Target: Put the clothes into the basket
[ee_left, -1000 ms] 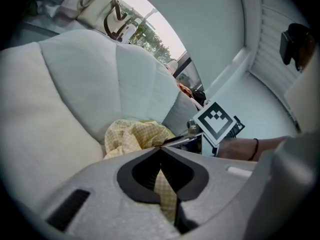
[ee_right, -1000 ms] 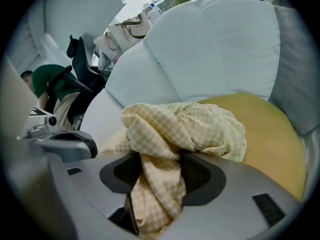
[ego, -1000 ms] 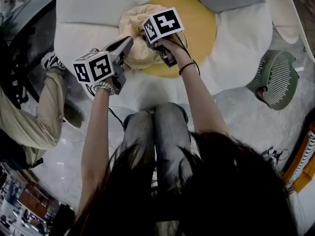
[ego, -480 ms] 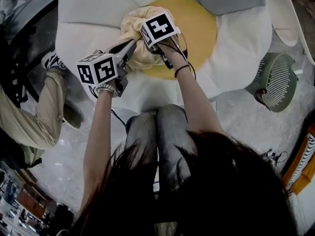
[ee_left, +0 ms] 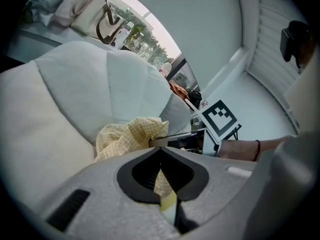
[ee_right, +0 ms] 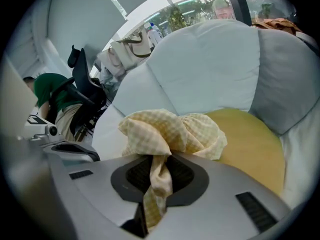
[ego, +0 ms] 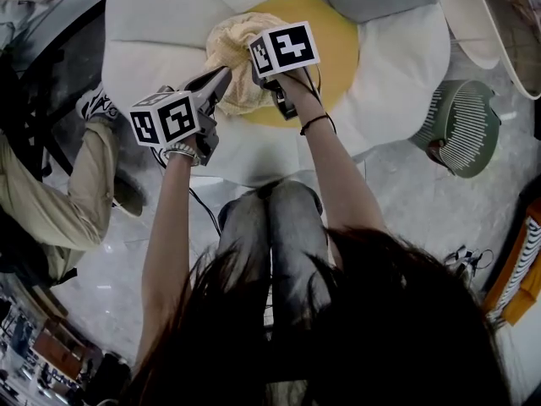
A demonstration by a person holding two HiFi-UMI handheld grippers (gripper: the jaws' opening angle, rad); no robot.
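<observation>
Grey shiny floor, flower-shaped cushion [ego: 152, 24] with white petals and a yellow centre [ego: 338, 49]. Far left: a bystander's beige trouser leg [ego: 51, 201], sneaker next to the cushion. Left gripper [ee_left: 162, 176] is clamped on a fold of the yellow checked cloth [ego: 232, 45], fabric pinched between its pads. Cloth is bunched, at the left edge of the yellow centre, held between both tools. Right gripper [ee_right: 155, 176] jaws have just been closing, now gripping a twisted strip of the same cloth. Green slatted basket [ego: 461, 129] sits on the floor right of the cushion, well apart from the cloth.
</observation>
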